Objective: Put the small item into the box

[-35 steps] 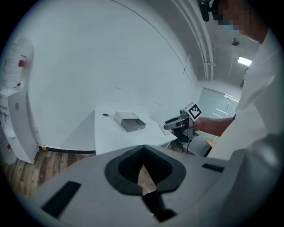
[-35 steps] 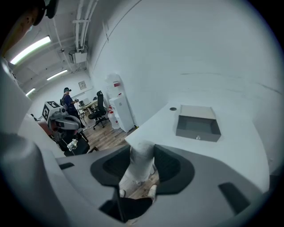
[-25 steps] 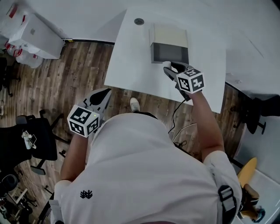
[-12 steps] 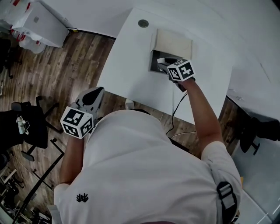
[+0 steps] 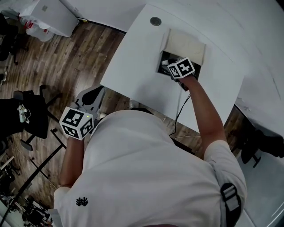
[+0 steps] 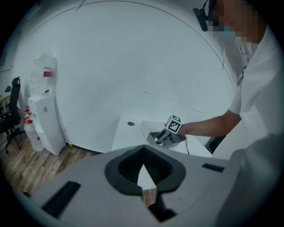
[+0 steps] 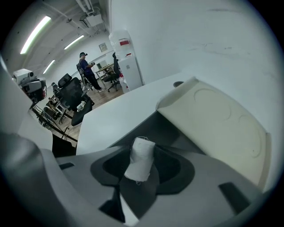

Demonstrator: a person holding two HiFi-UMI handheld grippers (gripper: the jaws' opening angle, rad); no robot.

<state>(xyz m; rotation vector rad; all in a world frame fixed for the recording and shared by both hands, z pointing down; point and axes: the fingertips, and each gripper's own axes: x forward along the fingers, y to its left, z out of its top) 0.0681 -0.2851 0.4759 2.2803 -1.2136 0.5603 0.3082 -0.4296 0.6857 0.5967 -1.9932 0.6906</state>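
My right gripper (image 5: 165,65) is over the dark opening of the open box (image 5: 165,59), which stands on the white table (image 5: 133,66) with its pale lid (image 5: 188,44) tipped back. In the right gripper view the jaws (image 7: 142,148) are shut on the small item (image 7: 138,162), a white roll that stands upright between them. The box's dark inside (image 7: 165,127) and its lid (image 7: 213,119) lie just beyond. My left gripper (image 5: 94,91) hangs off the table over the wooden floor, far from the box. Its jaws (image 6: 143,153) are shut and empty. From there I see the box (image 6: 150,129) and the right gripper (image 6: 161,139).
A round grommet (image 5: 155,21) sits in the table behind the box. A cable (image 5: 179,116) runs from the right gripper off the table's near edge. A black office chair (image 5: 30,120) stands at the left, a white cabinet (image 5: 55,12) by the wall. People stand in the far room (image 7: 87,68).
My right gripper has moved forward with the white roll, from the box's near edge to over its opening. The left gripper has stayed low at my side.
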